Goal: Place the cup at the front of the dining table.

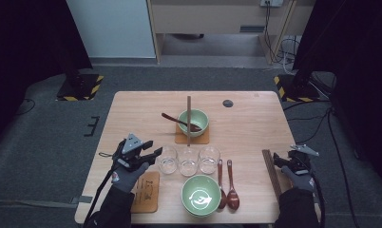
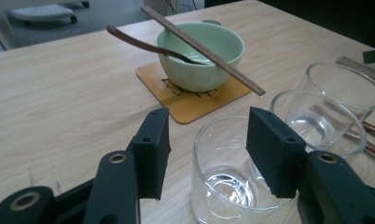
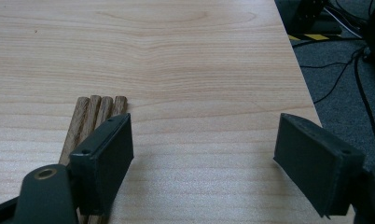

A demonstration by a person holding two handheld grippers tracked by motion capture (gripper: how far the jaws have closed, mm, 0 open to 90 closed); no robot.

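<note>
1. Three clear glasses stood in a row mid-table, all empty. The left glass (image 1: 167, 159) (image 2: 232, 172) sat just ahead of the left gripper (image 1: 151, 156) (image 2: 209, 151), whose jaws were spread wide and not touching it; in the left gripper view the right jaw overlapped the rim, contact unclear.
2. Middle glass (image 1: 188, 161) (image 2: 316, 123) and right glass (image 1: 209, 158) (image 2: 346, 86) stood just beside each other, upright.
3. Far green bowl (image 1: 194, 121) (image 2: 202, 56) sat on a wooden coaster (image 1: 192, 138) (image 2: 195, 100); it held a dark spoon (image 1: 179, 122) (image 2: 143, 44), handle leaning out over the rim. One chopstick (image 1: 189, 119) (image 2: 204, 49) lay across the bowl's rim.
4. Near green bowl (image 1: 201, 195) stood at the front edge, nothing in it.
5. Two brown spoons (image 1: 227, 185) lay flat just right of that bowl.
6. A second coaster (image 1: 148, 191) lay bare front-left, by the left hand.
7. Right gripper (image 1: 280, 160) (image 3: 204, 154) was open, holding nothing, beside a bundle of chopsticks (image 1: 271, 171) (image 3: 94, 116) near the right edge of the table (image 1: 132, 114) (image 3: 176, 46).
</note>
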